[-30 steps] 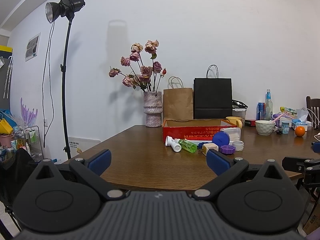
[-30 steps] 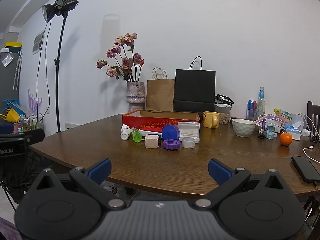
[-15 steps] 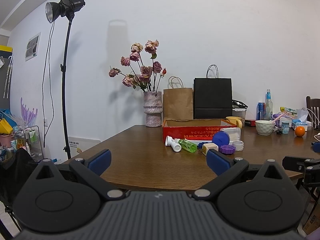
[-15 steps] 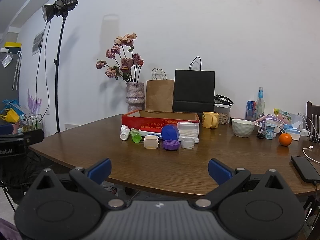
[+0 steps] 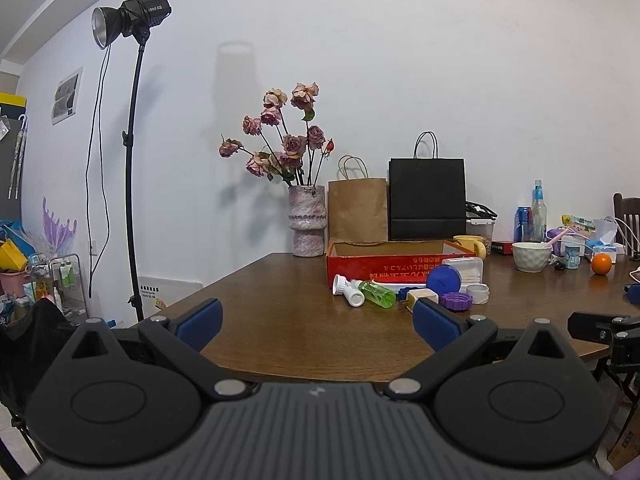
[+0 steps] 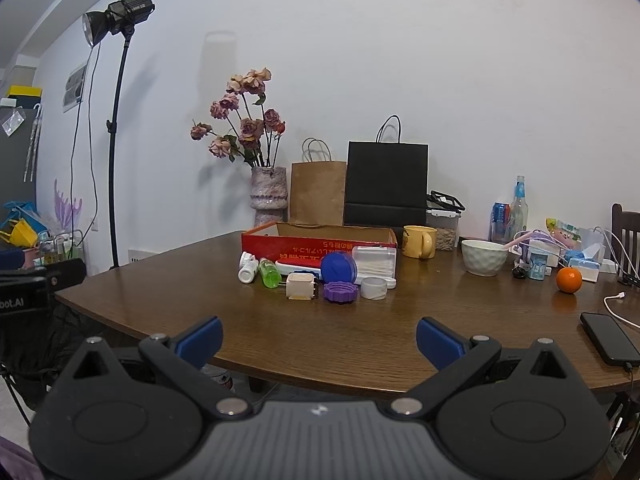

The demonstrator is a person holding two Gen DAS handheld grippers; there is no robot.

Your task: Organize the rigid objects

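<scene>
Both grippers hang at the near edge of the wooden table, well short of the clutter. The left gripper has its blue-padded fingers spread wide with nothing between them; the right gripper is likewise wide apart and empty.

The small rigid items lie bunched just in front of the red cardboard box, whose inside is hidden by its wall: a white bottle and a green bottle lying down, a cream square container, a purple ridged lid, a blue round lid propped on edge, a clear lidded box and a white ring-shaped piece. Behind the blue lid a flat white object is mostly covered — hard to identify. In the left wrist view the cream container is partly cut off by the gripper's finger.
</scene>
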